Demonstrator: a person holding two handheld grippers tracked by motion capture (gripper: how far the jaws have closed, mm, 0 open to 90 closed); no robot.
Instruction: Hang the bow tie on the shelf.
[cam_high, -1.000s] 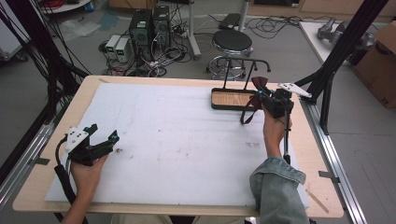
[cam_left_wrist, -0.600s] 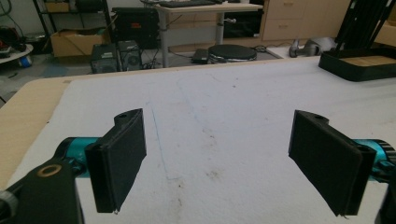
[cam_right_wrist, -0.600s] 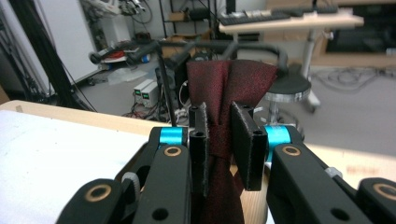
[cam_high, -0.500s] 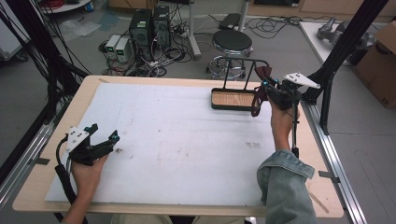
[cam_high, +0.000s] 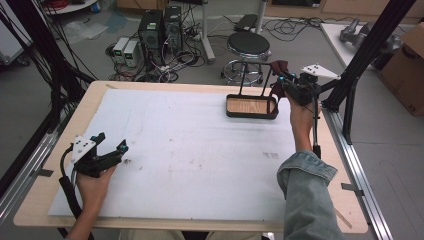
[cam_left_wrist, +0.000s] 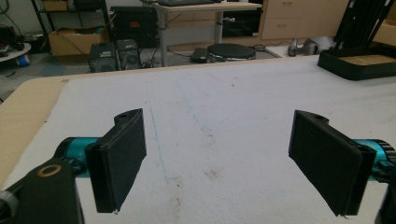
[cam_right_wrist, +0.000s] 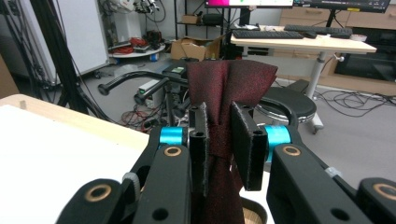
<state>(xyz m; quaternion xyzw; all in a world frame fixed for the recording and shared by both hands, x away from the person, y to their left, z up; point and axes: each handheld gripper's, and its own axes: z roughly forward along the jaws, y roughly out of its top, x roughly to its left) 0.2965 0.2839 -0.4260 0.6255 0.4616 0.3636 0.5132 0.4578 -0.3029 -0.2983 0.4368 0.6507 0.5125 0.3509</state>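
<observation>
No text, label, brand, number or sign can be read anywhere, and the dark printed patch on the white table cover (cam_high: 270, 155), at about four o'clock from its middle, is too small to make out

Tray (cam_high: 251, 114) sits on tabletop (cam_high: 60, 135), upper right of frame. Right hand-held gripper (cam_high: 285, 84) just right of tray, above its edge, cloth (cam_high: 280, 70) in its jaws. Left hand-held gripper (cam_high: 111, 144) lower left. Stool (cam_high: 248, 46) behind tabletop.
</observation>
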